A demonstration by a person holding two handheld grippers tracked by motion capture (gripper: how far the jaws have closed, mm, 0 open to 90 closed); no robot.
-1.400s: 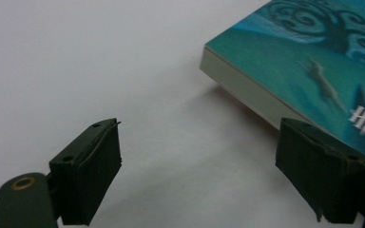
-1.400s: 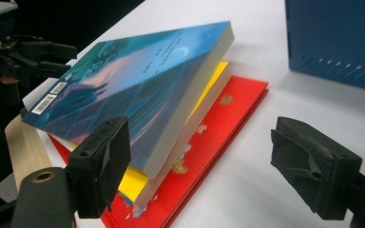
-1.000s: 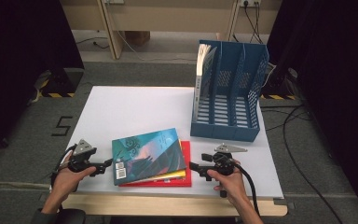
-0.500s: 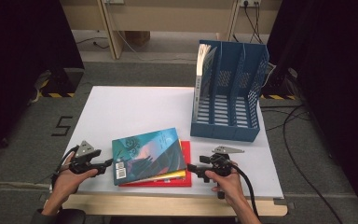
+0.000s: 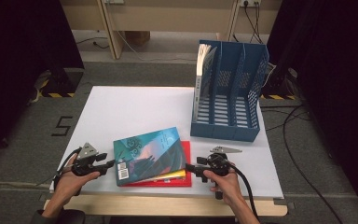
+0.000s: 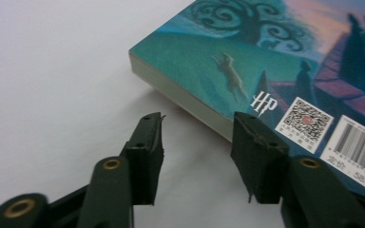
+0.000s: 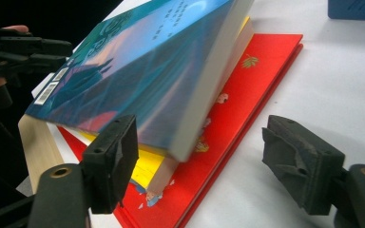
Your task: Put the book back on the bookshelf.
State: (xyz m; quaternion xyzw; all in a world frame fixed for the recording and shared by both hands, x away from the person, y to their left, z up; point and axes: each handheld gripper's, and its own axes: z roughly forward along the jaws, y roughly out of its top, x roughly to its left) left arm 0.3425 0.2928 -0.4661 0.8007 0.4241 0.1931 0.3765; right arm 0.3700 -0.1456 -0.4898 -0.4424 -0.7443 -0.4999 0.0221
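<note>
Both your tongs have crept inward toward the book stack over the last second, left from the left, right from the right. Your left tongs point(image 5: 110, 164) sit spread apart at the near-left corner of the teal book point(image 5: 150, 154), gripping nothing; in the left gripper view one jaw is over bare worktop point(image 5: 130, 112) and the other just beside the book's page edge by the barcode. Your right tongs point(image 5: 189, 167) are wide open too, empty, at the stack's near-right corner; in the right gripper view one jaw sits in front of the teal book's point(image 7: 142, 71) edge, the other over the worktop, with the red book's point(image 7: 247, 95) corner between them.

Teal book lies on top, skewed, over a yellow book point(image 7: 145, 168) and the red book point(image 5: 185, 156) at the bottom, all flat near the front edge of the worktop. Blue file rack point(image 5: 230, 93) stands upright at the far right, well apart from the stack, with one book point(image 5: 200, 70) upright in its left slot.
</note>
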